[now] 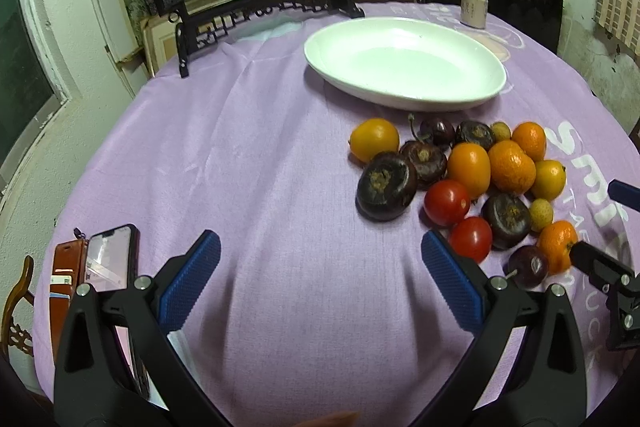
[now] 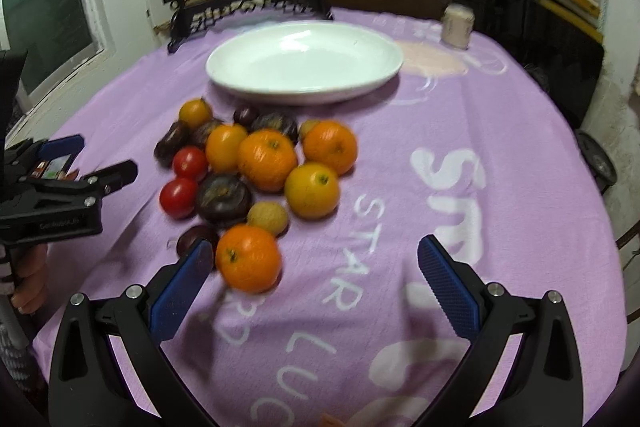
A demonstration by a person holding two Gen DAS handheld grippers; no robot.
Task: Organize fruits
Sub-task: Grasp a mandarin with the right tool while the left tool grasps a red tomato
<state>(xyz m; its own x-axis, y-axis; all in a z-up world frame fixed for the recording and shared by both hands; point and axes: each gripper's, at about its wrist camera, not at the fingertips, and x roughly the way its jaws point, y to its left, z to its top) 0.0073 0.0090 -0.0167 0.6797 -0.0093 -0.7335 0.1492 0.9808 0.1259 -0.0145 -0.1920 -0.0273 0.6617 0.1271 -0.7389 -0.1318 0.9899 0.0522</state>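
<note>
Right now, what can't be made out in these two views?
- Can: label unreadable, blurred in the right wrist view, too small in the left.
- Dark fruit: partly hidden behind the right gripper finger, right wrist view.
- Phone: lower part hidden by the left gripper, left wrist view.
- Cloth lettering: covered by gripper fingers.
</note>
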